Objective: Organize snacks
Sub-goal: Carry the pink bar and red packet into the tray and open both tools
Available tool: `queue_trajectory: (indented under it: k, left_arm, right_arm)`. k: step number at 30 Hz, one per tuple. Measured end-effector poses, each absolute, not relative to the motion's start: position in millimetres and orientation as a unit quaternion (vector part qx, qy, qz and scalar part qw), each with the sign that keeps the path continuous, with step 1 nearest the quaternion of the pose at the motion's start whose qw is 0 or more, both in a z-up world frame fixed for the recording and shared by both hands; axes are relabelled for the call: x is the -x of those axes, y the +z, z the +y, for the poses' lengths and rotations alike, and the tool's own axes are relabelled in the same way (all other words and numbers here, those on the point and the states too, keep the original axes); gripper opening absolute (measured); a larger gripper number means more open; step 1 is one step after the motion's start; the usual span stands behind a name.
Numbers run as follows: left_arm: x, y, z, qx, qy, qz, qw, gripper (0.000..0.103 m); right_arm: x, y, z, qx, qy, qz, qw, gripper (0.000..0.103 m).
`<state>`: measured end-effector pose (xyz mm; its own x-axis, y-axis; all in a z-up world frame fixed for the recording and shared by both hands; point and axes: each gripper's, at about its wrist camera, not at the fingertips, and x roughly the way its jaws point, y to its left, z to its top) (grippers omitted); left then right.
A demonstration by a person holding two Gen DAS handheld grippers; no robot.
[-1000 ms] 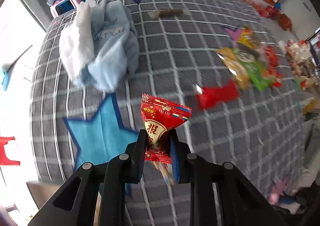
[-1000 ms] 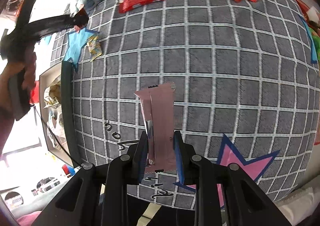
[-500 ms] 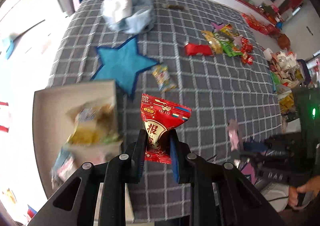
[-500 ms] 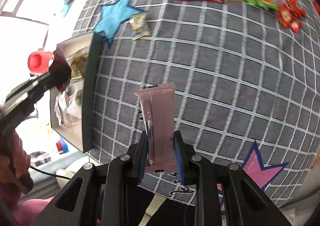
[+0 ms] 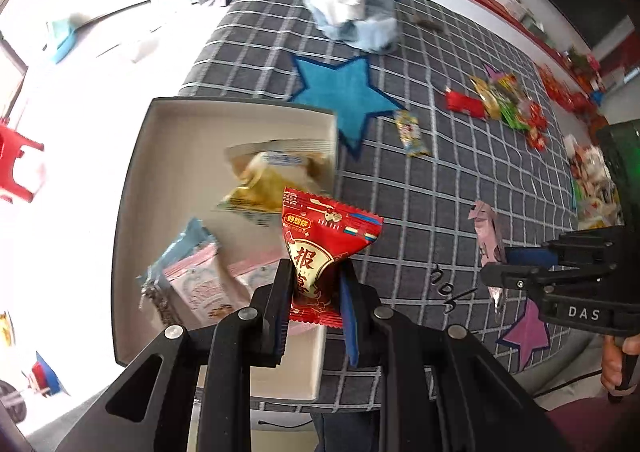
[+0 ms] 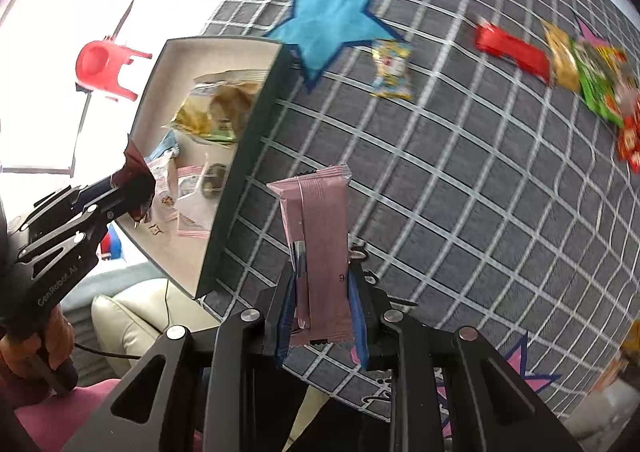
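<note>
My left gripper (image 5: 316, 284) is shut on a red triangular snack packet (image 5: 324, 244) and holds it over the near corner of an open white box (image 5: 176, 123). The box holds a yellow chip bag (image 5: 268, 179) and pink-and-blue packets (image 5: 192, 276). My right gripper (image 6: 322, 292) is shut on a pink wrapped bar (image 6: 320, 236) above the grey checked tablecloth, to the right of the box (image 6: 240, 163). The left gripper also shows in the right wrist view (image 6: 132, 187), at the box's near side.
Loose snacks lie on the cloth: a small yellow packet (image 5: 410, 131), a red bar (image 5: 464, 103) and a pile of packets (image 5: 512, 107). A blue cloth bundle (image 5: 352, 19) sits at the far end. A red stool (image 6: 108, 67) stands beyond the box.
Both grippers have swung left toward the box with their snacks still held. The left gripper has gone from over the cloth to over the box.
</note>
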<state>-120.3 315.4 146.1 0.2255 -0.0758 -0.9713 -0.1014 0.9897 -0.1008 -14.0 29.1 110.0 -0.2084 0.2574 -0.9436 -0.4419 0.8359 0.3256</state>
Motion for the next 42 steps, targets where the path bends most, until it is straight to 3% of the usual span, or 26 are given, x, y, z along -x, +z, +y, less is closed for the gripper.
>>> queue_trajectory:
  k: [21,38,39,40,41,42]
  left_arm:
    - [149,116,388,0.117,0.09,0.647,0.748,0.024]
    - [160,102,405,0.115,0.1,0.669,0.727,0.028]
    - [160,102,404,0.113,0.1,0.671,0.726,0.042]
    - [159,101,403,0.112,0.102,0.673,0.724,0.051]
    - [158,101,403,0.111,0.106,0.672,0.724,0.07]
    - [158,103,402,0.108,0.111,0.669,0.727,0.079]
  right_arm:
    - [33,105,152,0.165,0.368,0.709,0.579,0.026]
    - [29,90,202,0.167,0.38,0.717,0.56,0.027]
    - [27,89,200,0.167,0.376,0.719,0.561,0.029]
    - [26,87,200,0.167,0.372,0.72,0.562,0.045]
    - [24,86,196,0.165,0.366,0.721,0.565,0.059]
    - [21,88,191,0.161,0.363,0.721,0.568,0.081]
